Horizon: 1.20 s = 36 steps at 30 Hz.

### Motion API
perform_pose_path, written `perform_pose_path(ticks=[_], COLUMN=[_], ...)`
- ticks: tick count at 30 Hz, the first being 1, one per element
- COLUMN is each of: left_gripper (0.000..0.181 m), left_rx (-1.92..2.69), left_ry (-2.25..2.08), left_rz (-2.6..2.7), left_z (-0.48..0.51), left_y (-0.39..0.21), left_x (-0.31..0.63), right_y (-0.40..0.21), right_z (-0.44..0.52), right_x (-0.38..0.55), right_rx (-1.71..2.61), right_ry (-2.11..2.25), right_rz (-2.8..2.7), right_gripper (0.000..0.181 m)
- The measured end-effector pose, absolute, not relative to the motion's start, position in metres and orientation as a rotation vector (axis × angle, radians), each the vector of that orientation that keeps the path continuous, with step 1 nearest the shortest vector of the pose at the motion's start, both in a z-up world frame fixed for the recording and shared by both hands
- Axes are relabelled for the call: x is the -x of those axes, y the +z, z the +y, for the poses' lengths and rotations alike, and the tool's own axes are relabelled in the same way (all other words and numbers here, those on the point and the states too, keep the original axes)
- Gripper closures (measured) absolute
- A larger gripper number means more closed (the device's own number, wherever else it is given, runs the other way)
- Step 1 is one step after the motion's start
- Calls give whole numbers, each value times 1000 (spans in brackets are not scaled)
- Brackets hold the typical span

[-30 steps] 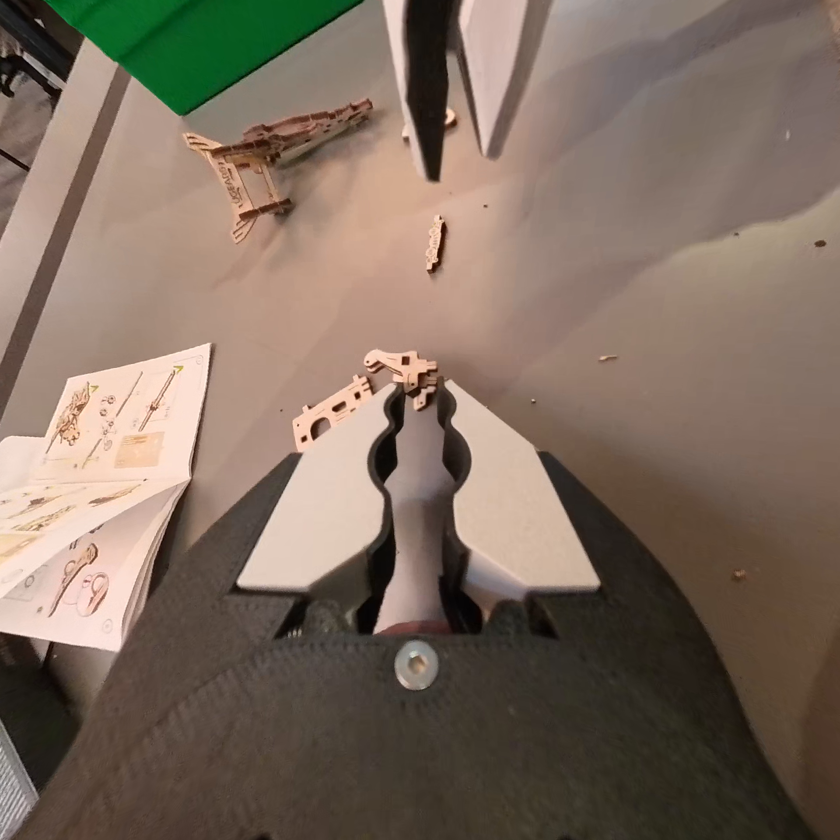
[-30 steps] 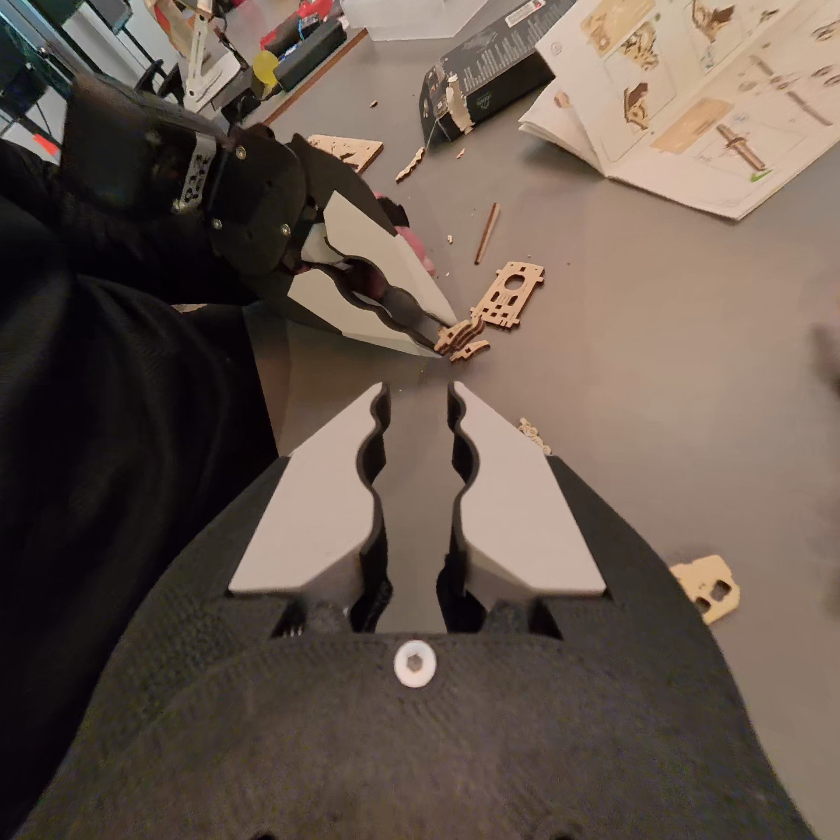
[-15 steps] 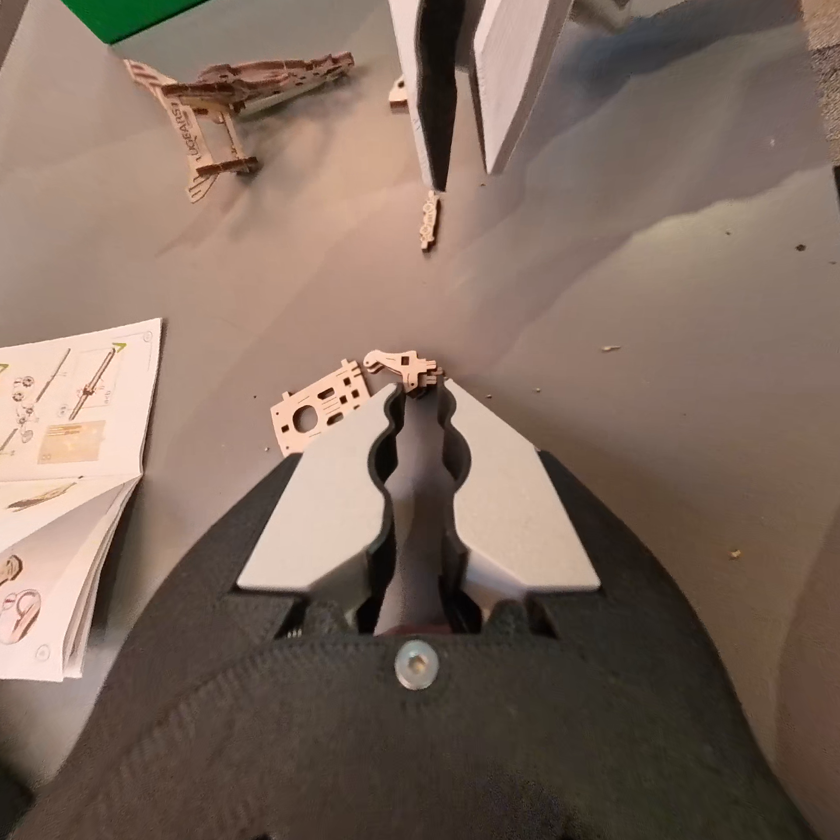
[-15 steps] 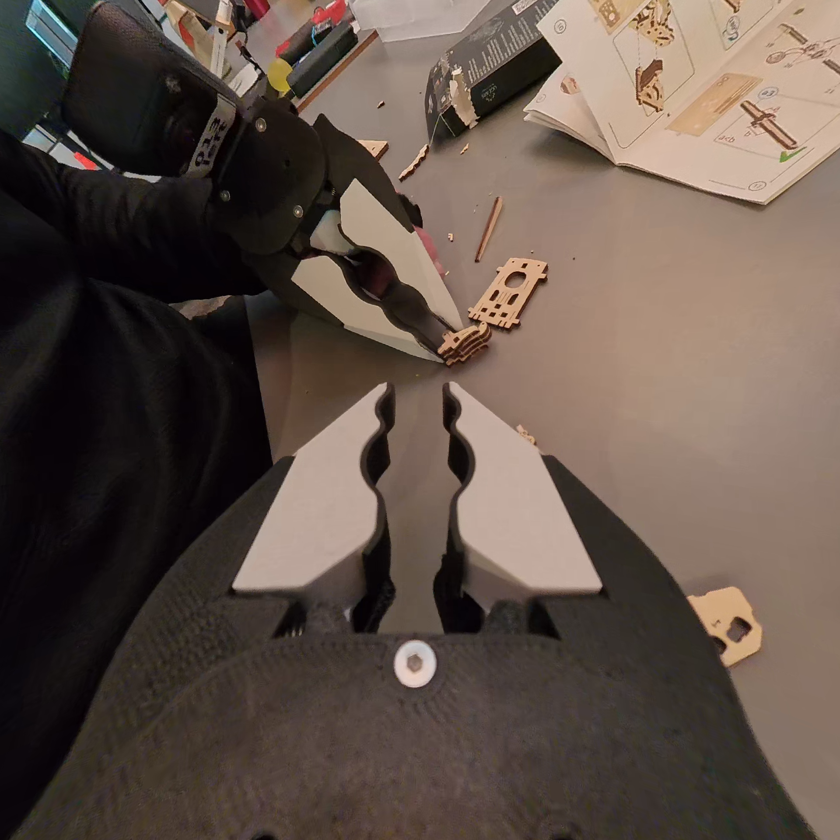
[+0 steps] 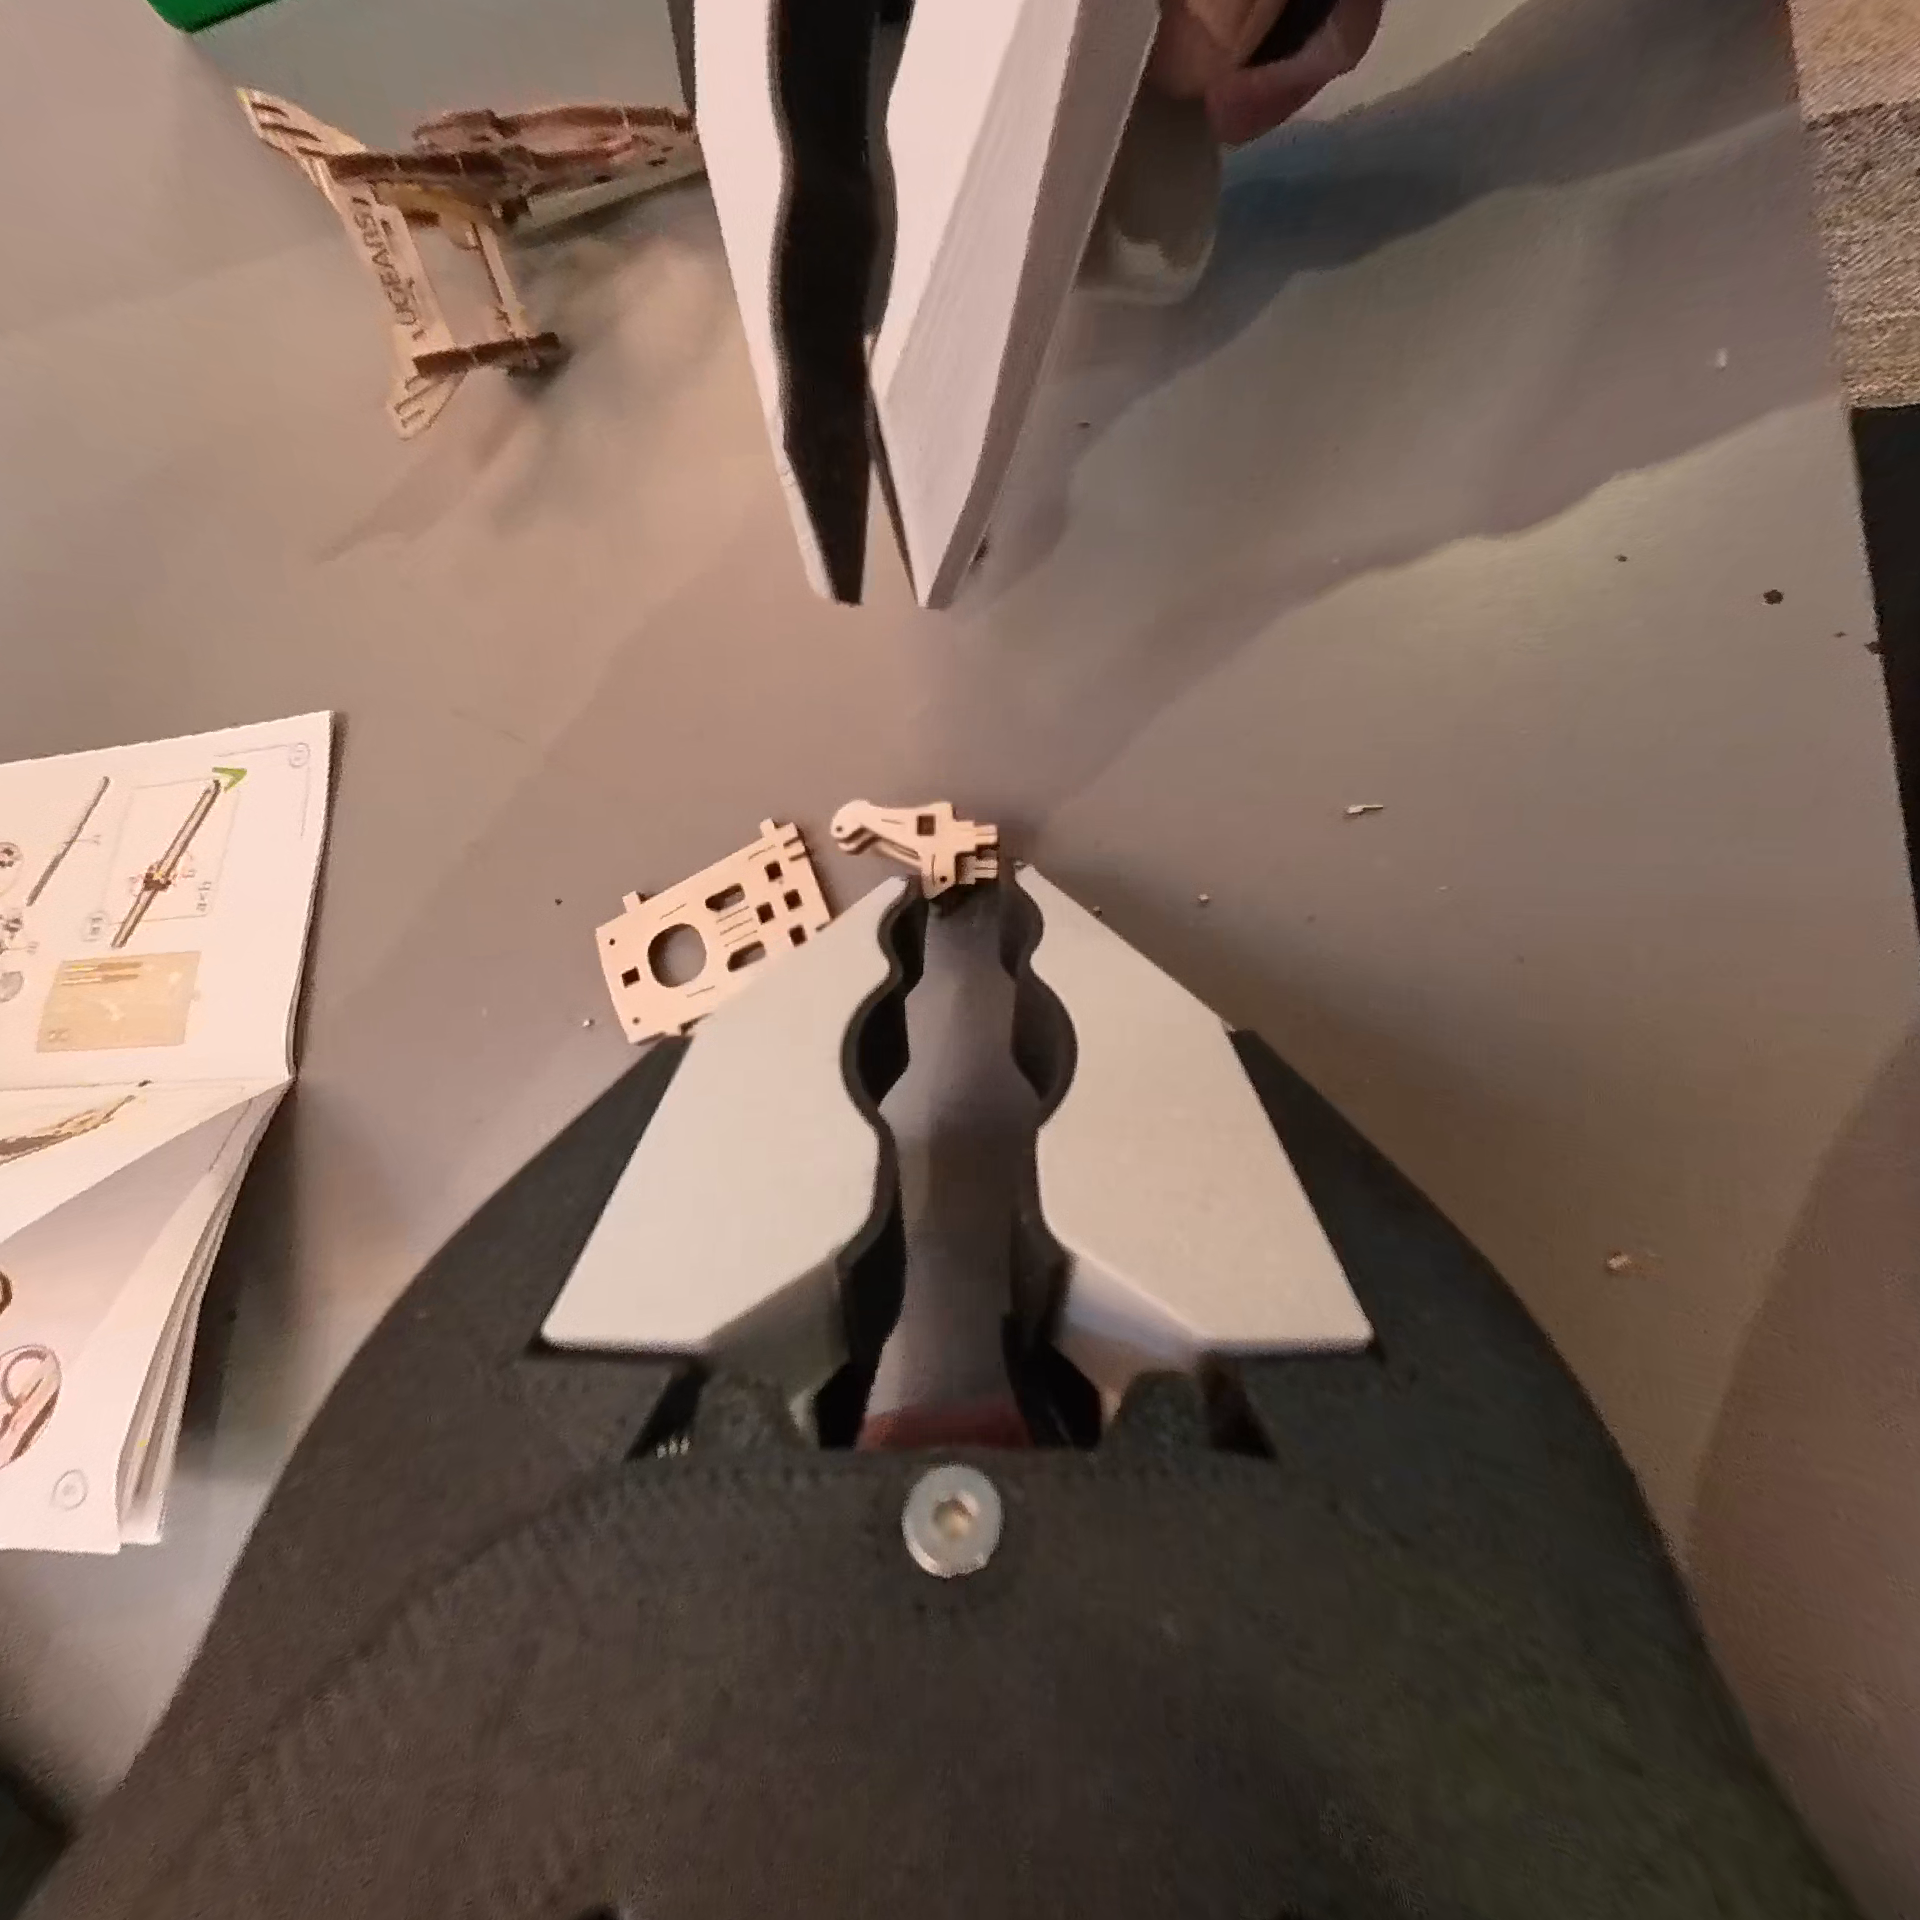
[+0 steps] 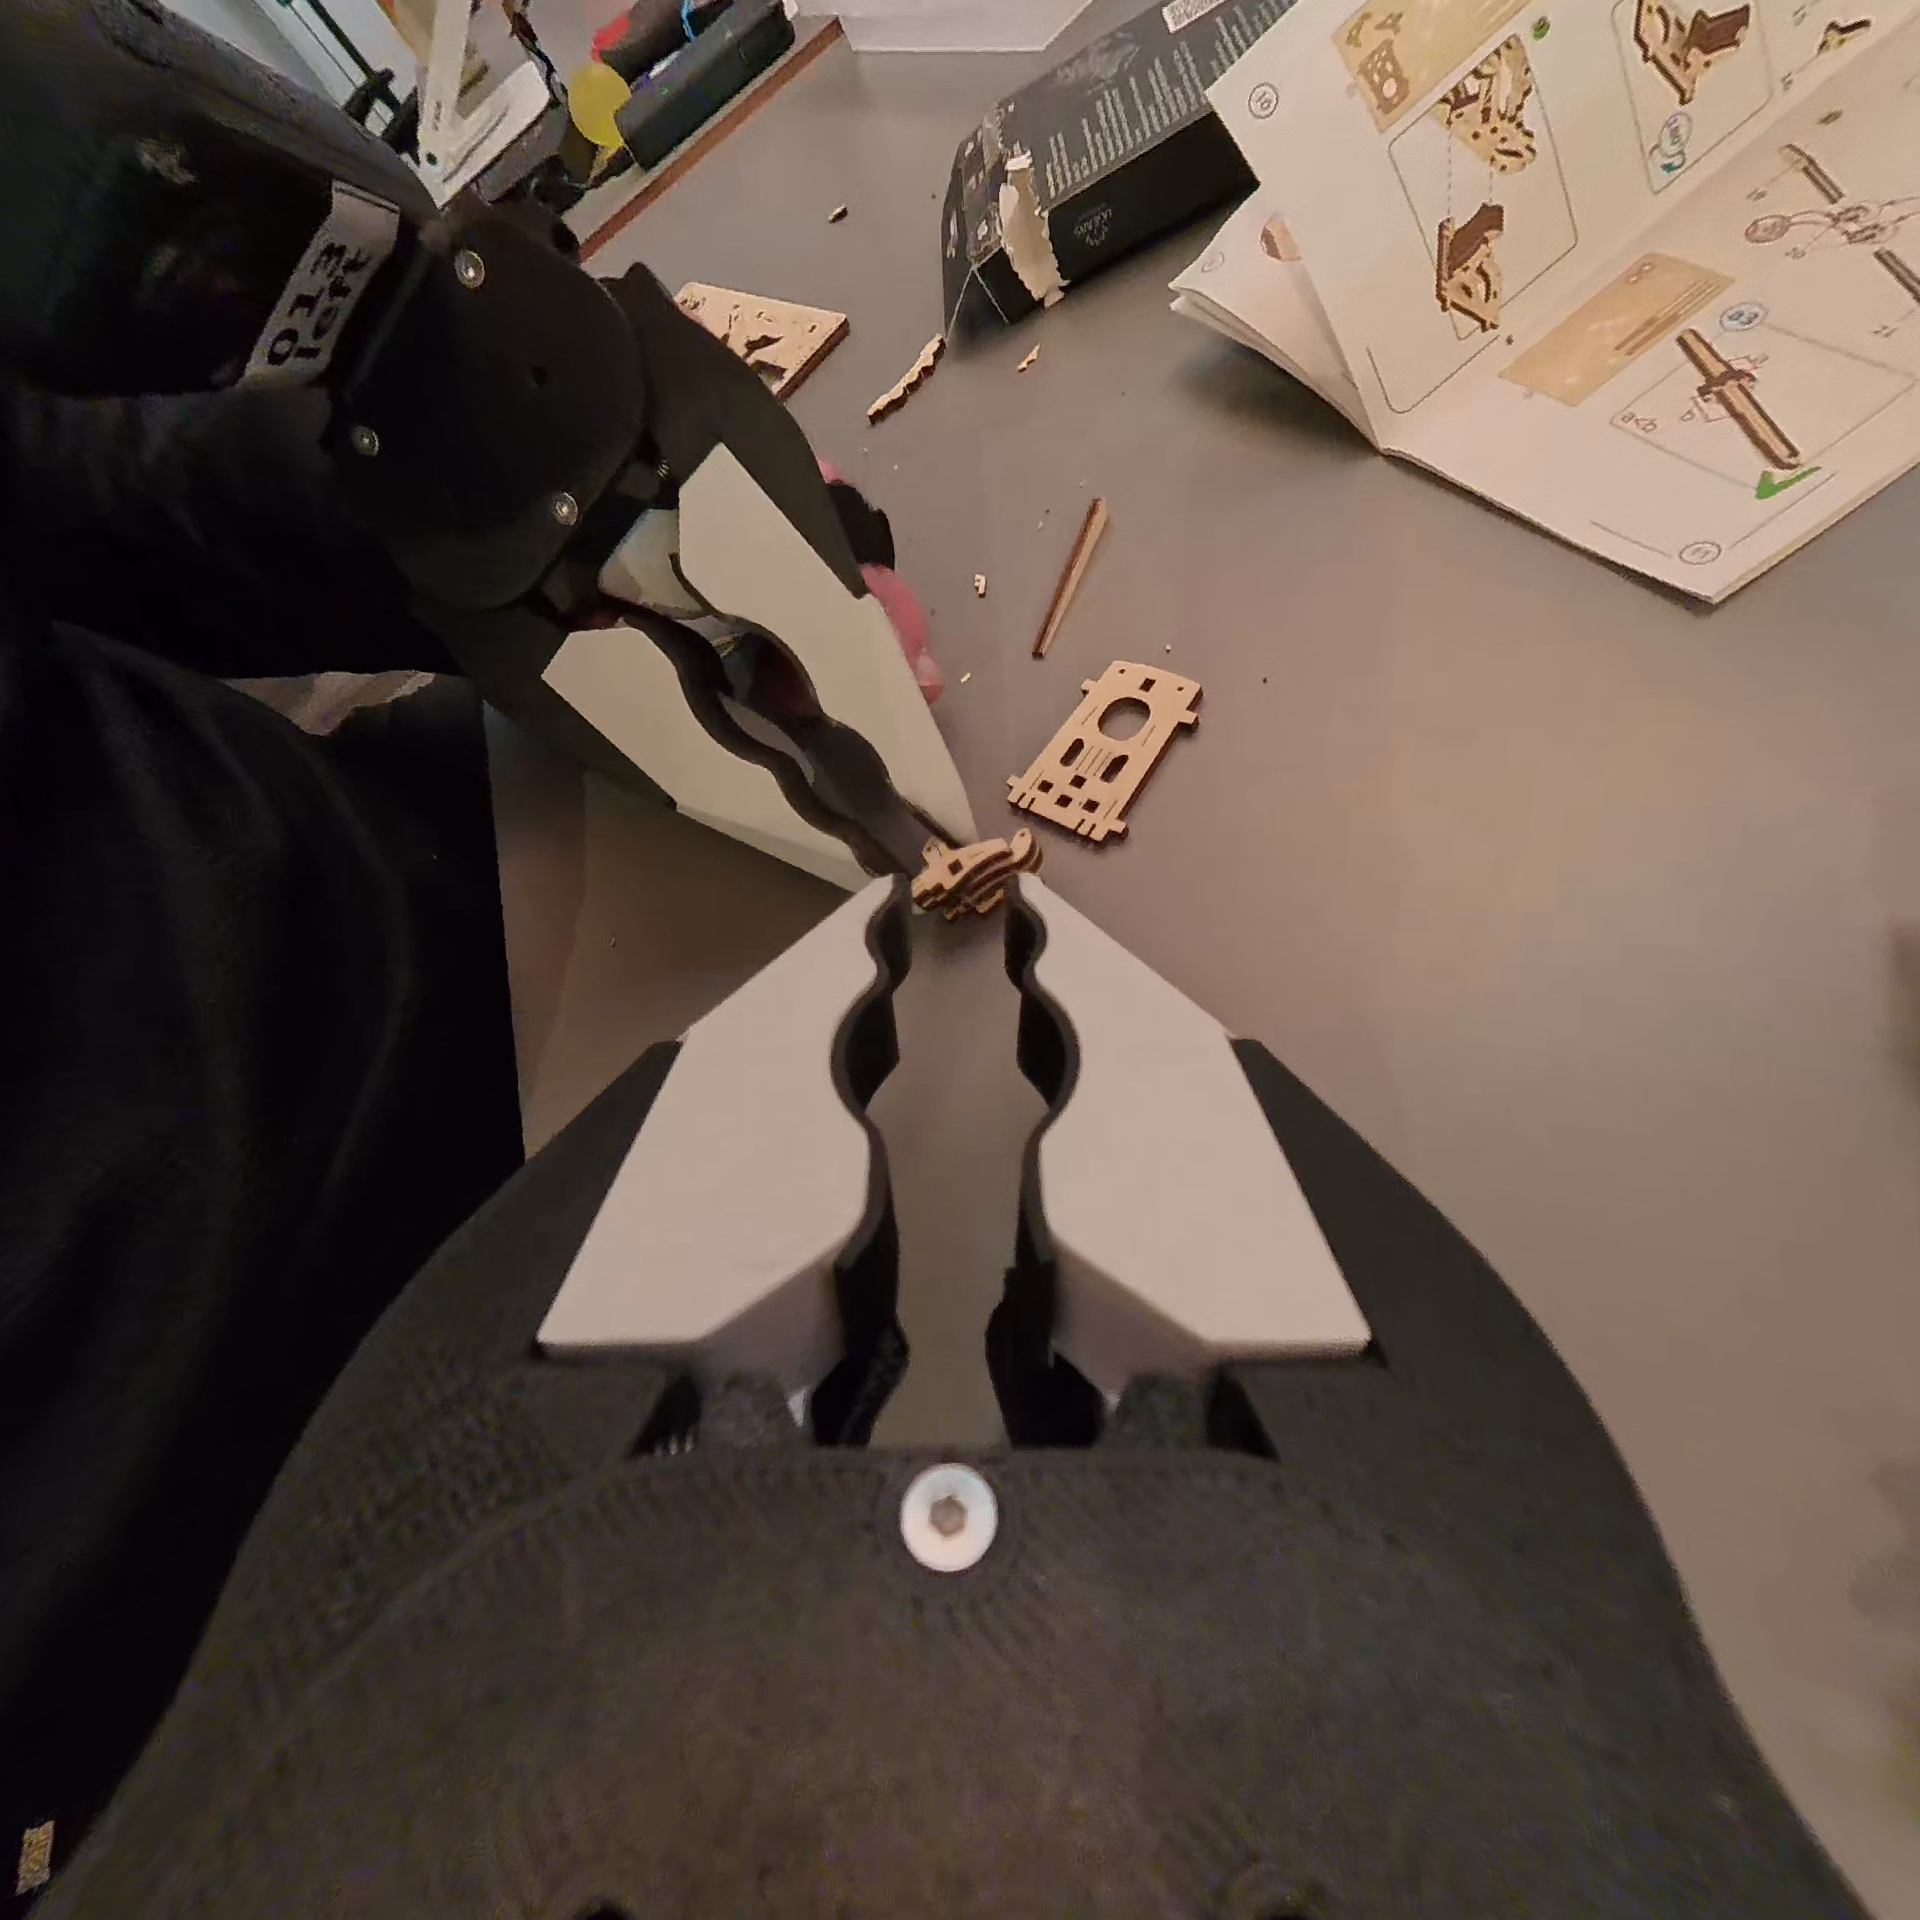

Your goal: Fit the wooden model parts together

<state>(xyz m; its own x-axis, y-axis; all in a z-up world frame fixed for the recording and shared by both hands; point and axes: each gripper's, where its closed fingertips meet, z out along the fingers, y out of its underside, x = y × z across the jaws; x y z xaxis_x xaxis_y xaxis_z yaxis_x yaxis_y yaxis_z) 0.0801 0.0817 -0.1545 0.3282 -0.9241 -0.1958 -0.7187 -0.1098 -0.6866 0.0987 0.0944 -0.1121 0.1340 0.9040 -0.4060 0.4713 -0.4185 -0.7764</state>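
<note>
My left gripper (image 5: pixel 956 885) is shut on a small wooden part (image 5: pixel 920 847) and holds it at its tips, just above the grey table. The same part (image 6: pixel 971 875) shows in the right wrist view, right at the tips of my right gripper (image 6: pixel 956 899), which is open with a narrow gap and empty. In the left wrist view the right gripper (image 5: pixel 883 594) points down at the table, a short way beyond the part. A flat wooden plate with cut-outs (image 5: pixel 717 940) lies on the table beside the left gripper; it also shows in the right wrist view (image 6: pixel 1107 753).
A partly built wooden model (image 5: pixel 457 239) stands at the far left. An open instruction booklet (image 5: pixel 135 935) lies at left. A thin wooden stick (image 6: pixel 1070 577), a black box (image 6: pixel 1091 177), a wooden sheet (image 6: pixel 764 332) and small scraps lie beyond. A black sleeve (image 6: pixel 208 935) fills the left. Spacing between my two grippers at the tips: around 5 centimeters. The thin wooden stick (image 6: pixel 1070 577) sits 9 centimeters or so from the ends of my left fingers.
My right gripper has come closer to the part held in my left gripper, and its jaws have narrowed a little. The left gripper still holds the part.
</note>
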Motion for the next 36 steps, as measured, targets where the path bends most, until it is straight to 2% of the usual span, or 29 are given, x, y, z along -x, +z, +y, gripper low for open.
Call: perform_pose_path(ticks=[1,13,20,36], left_gripper=[169,170,170,170], left_rx=[1895,1954,1967,1972], left_ry=[-360,-381,-401,-409], left_rz=[1443,1390,1387,1396], left_z=[82,84,84,84], left_y=[-156,-156,-156,-156], left_x=[-79,-79,-79,-80], right_y=[-112,-120,-139,-139], right_z=[95,91,93,93], right_x=[-99,-94,-73,-69], right_rx=[1951,1962,1946,1972], right_ry=[1228,1199,1000,1198], right_rz=[-1315,-1386,-1613,-1535], right_gripper=[166,170,181,181])
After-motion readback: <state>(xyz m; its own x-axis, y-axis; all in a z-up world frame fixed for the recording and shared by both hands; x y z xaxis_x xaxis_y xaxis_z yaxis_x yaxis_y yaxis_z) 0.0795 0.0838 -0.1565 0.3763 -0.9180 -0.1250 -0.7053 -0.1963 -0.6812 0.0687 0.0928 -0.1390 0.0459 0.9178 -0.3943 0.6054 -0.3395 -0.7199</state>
